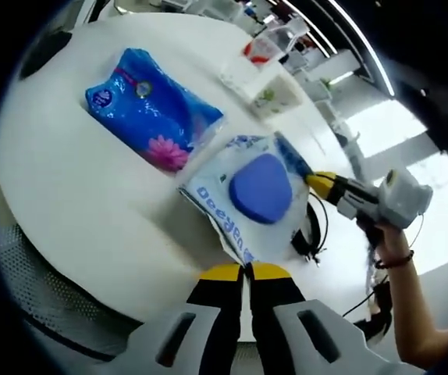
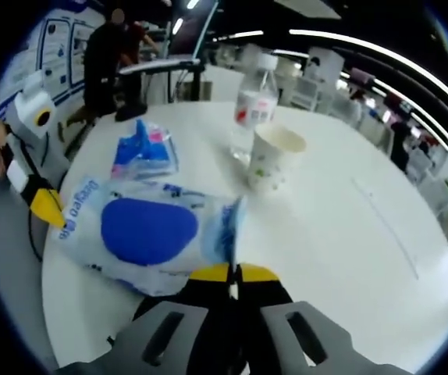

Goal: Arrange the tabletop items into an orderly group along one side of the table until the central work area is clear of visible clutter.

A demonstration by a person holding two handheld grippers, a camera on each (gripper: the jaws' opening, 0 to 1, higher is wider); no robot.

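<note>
Wet-wipe pack (image 1: 257, 195), white with blue oval lid: lies on the white table (image 1: 76, 195) near its edge, pinched at opposite ends by your left gripper (image 1: 247, 271) and right gripper (image 2: 232, 273), both clamped on its wrapper. Blue floral pack (image 1: 150, 109): just beyond. Paper cup (image 2: 274, 158) and plastic bottle (image 2: 254, 101): farther, side by side.

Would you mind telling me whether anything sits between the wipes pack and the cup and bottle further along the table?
Nothing visible does: bare table lies between the wipes pack, pinched by the right gripper, and the cup and bottle.
</note>
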